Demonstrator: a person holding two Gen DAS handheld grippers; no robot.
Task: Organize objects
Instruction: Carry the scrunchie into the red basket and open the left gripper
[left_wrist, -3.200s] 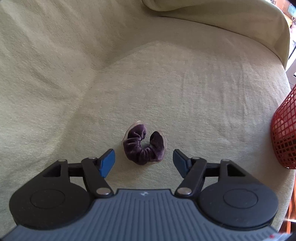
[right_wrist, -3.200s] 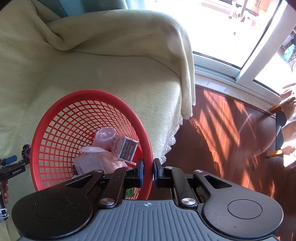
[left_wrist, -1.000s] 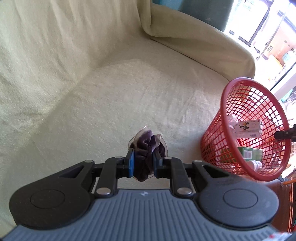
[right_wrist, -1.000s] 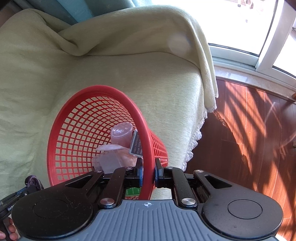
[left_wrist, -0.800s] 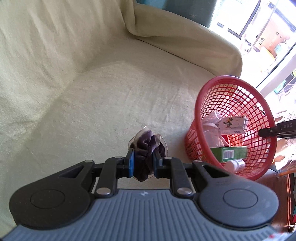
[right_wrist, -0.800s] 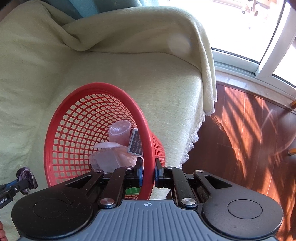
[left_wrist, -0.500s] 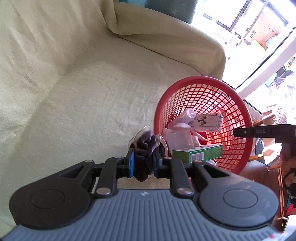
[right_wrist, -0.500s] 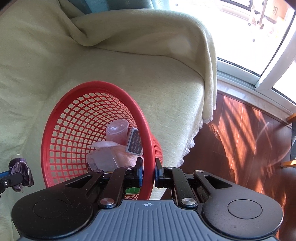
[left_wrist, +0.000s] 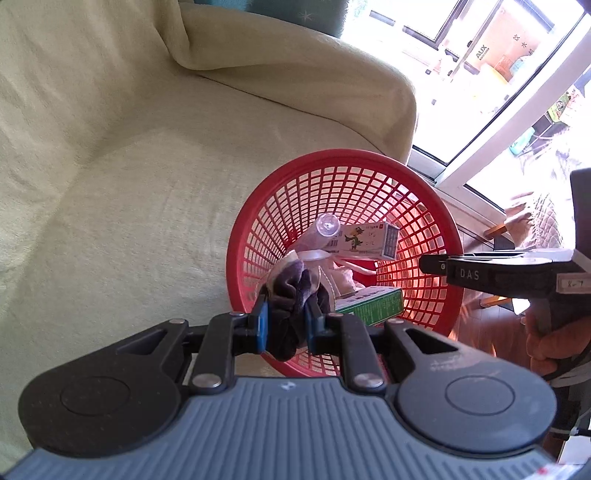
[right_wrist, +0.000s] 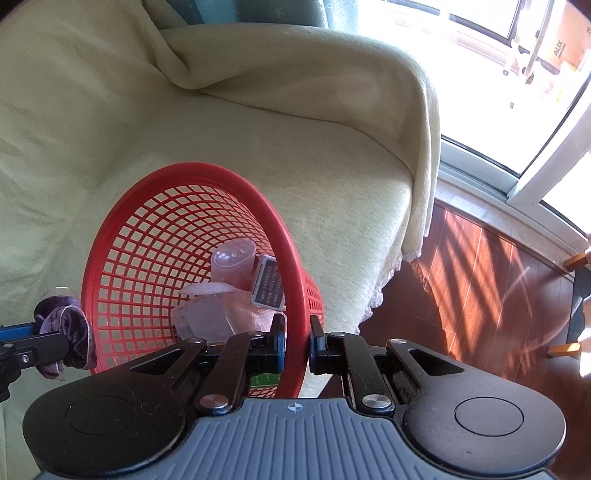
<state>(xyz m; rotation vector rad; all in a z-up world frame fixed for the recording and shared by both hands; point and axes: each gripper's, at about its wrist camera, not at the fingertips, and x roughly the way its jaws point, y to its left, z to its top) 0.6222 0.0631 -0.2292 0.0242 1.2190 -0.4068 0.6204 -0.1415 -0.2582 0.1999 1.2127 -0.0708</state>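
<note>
Carried rightward off the sofa cover (left_wrist: 140, 192), the purple scrunchie (left_wrist: 291, 295) now hangs at the red basket (left_wrist: 369, 162)'s left rim, clamped in the left gripper (left_wrist: 284, 325). Its lower half is hidden between the pads. Only the left wrist view shows the green box (left_wrist: 373, 304) and white carton (left_wrist: 369, 240) whole. The right gripper (right_wrist: 295, 343) pinches the basket's near rim; a clear cup (right_wrist: 232, 264) shows there.
</note>
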